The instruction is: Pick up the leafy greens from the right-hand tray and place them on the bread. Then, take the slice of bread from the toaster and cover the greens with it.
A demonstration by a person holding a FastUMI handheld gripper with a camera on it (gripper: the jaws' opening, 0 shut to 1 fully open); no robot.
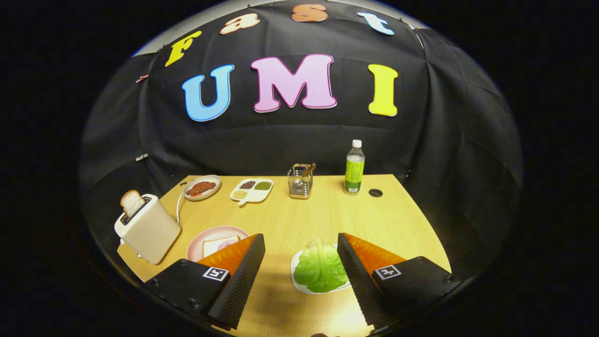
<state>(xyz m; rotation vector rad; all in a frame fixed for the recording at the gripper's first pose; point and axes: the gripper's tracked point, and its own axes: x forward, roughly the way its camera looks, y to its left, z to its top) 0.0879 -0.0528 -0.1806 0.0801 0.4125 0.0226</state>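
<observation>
Gripper view: the gripper [299, 281] hangs over the near part of the wooden table [290, 224], fingers spread wide, nothing between them but bare tabletop. The leafy greens [319, 269] lie on a small white tray [296, 276] just inside the right finger, which overlaps the tray's right side; whether it touches the leaf I cannot tell. By the left finger sits a pink plate [199, 243] with a bread slice [216, 244] on it, partly hidden behind that finger. Further left stands the toaster [149, 229], with a second slice of bread [132, 202] poking up out of its slot. Along the back: a dish of reddish food [201, 187], a divided dish [252, 189], a wire holder [300, 182], a green bottle [354, 169]. Handling guess: the greens look light, thin and floppy, crinkled, probably easy to tear or slip; best pinched at a raised fold or thick rib near the leaf edge, with a gentle squeeze. The bread in the toaster looks light and stiff-ish but crushable; take its exposed top across the flat faces. Neither step is started yet.
</observation>
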